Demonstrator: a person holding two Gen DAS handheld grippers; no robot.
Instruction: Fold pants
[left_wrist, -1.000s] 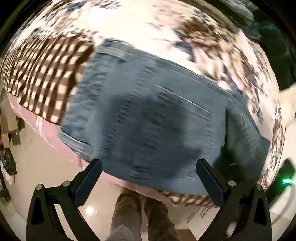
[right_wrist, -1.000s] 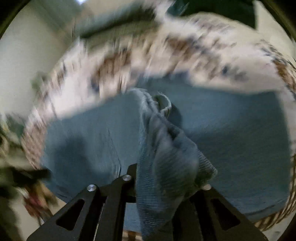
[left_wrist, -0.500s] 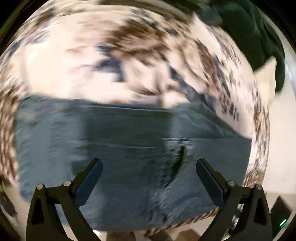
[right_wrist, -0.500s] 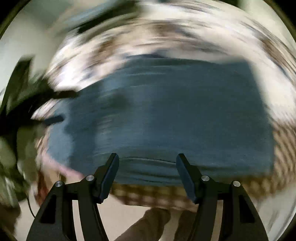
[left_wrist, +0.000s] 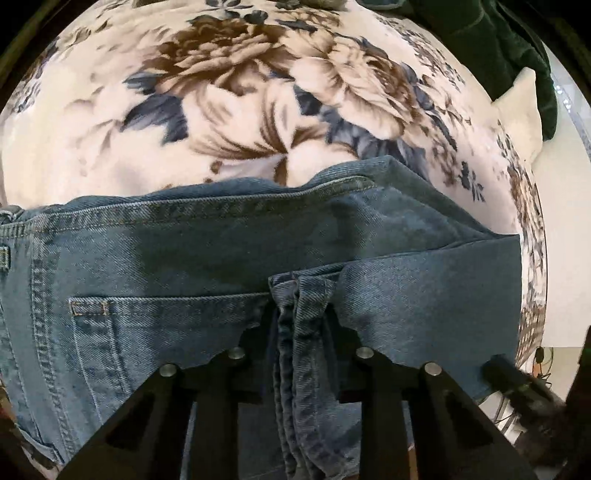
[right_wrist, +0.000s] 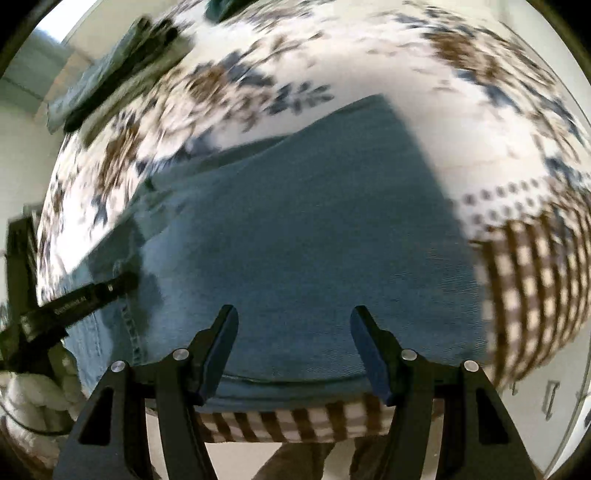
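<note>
Both grippers are built from matte black plastic, with triangular cut-outs in the arms and silver screws at the joints. On the right gripper (right_wrist: 293, 349), dark blue pads (right_wrist: 369, 354) are seen lining the fingers. Brown trousers (right_wrist: 303, 461) are visible below.

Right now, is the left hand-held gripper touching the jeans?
Touching. The left wrist view shows the left hand-held gripper shut on a bunched fold of the jeans.
</note>
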